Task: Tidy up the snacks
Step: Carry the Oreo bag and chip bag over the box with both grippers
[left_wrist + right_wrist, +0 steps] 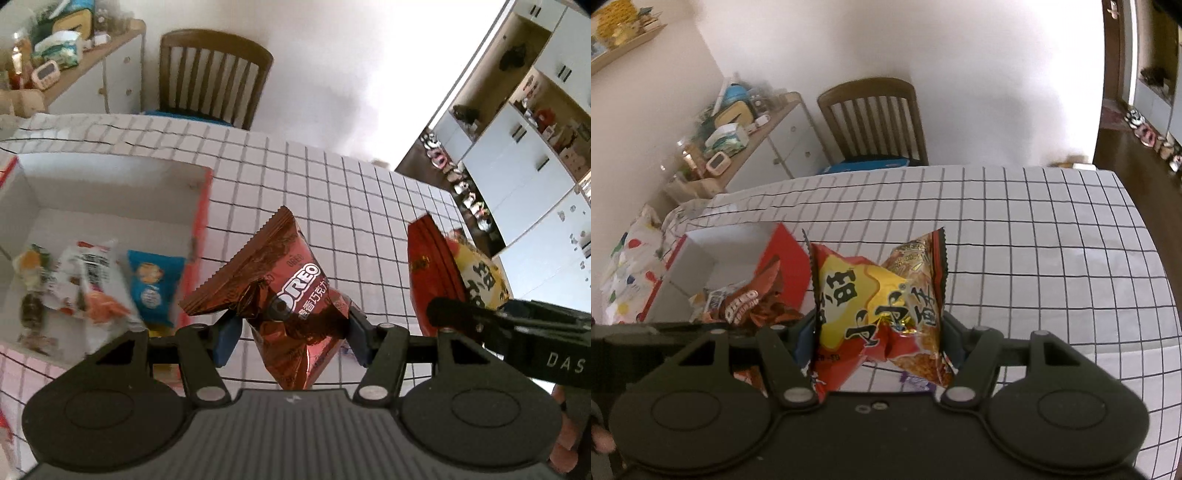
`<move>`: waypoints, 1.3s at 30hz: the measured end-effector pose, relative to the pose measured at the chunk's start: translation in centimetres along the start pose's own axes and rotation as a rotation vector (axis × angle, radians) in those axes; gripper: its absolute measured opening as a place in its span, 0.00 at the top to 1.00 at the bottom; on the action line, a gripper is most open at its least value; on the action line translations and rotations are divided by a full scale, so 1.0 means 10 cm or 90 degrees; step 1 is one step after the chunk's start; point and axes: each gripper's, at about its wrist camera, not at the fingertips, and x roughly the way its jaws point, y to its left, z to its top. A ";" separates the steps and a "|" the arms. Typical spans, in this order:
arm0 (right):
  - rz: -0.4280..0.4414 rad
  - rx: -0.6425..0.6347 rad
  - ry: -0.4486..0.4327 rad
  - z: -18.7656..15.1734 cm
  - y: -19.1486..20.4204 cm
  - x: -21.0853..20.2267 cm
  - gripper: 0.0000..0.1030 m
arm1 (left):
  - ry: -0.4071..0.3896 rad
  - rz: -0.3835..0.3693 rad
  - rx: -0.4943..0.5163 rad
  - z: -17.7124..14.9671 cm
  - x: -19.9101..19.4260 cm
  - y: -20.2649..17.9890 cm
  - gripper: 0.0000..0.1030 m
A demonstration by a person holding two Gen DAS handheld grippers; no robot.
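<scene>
A wooden chair stands behind the checked tablecloth.

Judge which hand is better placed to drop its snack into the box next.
Left, probably. The left gripper holds the Oreo packet right beside the box; the right gripper, holding the red-and-yellow packet, is farther out over the table.

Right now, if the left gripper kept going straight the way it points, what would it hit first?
Probably the checked tablecloth, just right of the open box; the left gripper already clamps the Oreo packet. Depth is unclear.
</scene>
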 end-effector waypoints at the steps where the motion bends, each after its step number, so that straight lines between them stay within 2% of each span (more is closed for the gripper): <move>1: 0.003 -0.003 -0.001 -0.01 0.04 -0.02 0.36 | -0.002 0.000 0.001 0.00 -0.05 0.04 0.42; 12: 0.024 -0.067 -0.008 -0.04 0.72 -0.08 0.36 | -0.032 0.024 -0.003 0.09 -0.58 0.61 0.42; 21: 0.033 -0.108 -0.012 -0.06 1.25 0.01 0.36 | -0.042 0.052 -0.016 0.23 -0.76 1.15 0.42; 30: 0.030 -0.143 -0.009 -0.06 1.75 0.29 0.36 | -0.025 0.088 -0.032 0.41 -0.60 1.73 0.42; 39: -0.008 -0.150 0.007 0.02 2.03 0.79 0.35 | 0.007 0.107 -0.049 0.51 -0.24 2.12 0.42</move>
